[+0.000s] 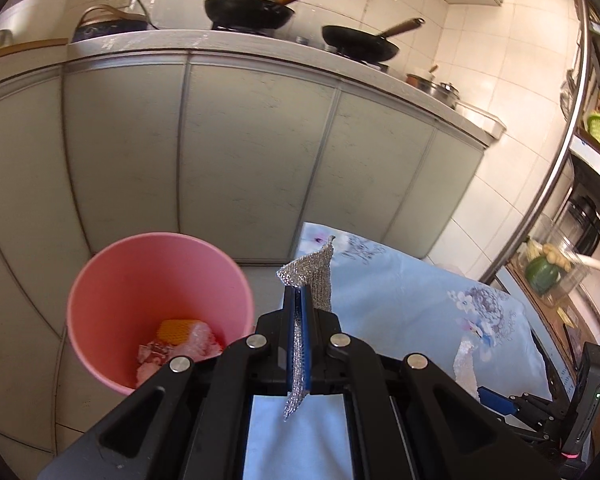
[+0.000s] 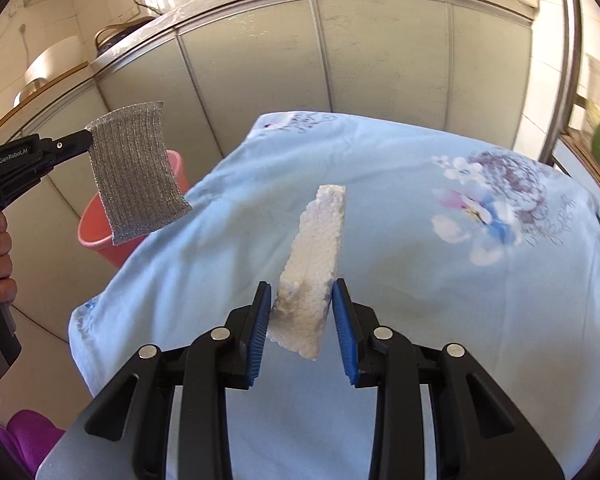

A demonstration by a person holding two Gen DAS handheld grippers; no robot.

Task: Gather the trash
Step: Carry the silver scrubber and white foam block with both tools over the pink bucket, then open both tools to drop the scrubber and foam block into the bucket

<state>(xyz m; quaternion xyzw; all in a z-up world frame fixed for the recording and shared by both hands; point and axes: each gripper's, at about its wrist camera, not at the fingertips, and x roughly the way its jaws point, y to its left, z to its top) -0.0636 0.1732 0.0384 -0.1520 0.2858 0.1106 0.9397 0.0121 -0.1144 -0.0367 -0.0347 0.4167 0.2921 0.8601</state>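
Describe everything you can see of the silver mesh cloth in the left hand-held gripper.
The silver mesh cloth is a flat, roughly rectangular piece of glittery, metallic-looking knit with fine ribs. The left hand-held gripper is shut on one edge, its blue pads pinching it, so the rest juts out freely in the air. It touches nothing else and hangs off the table's left edge, near the pink bin, not yet over its opening.

The round pink plastic bin [image 2: 100, 236] was mostly hidden in the right wrist view, behind the silvery knitted metallic scouring cloth [image 2: 134, 168] and the near-left edge of the light blue floral cloth [image 2: 400, 208] covering the tabletop. In the left wrist view, the left claw [image 1: 301, 300] covered the bin's near-right rim, and the crumpled scraps inside [image 1: 180, 340] were too jumbled to name. The right claw [image 1: 496, 398] was cut off there by the right edge.
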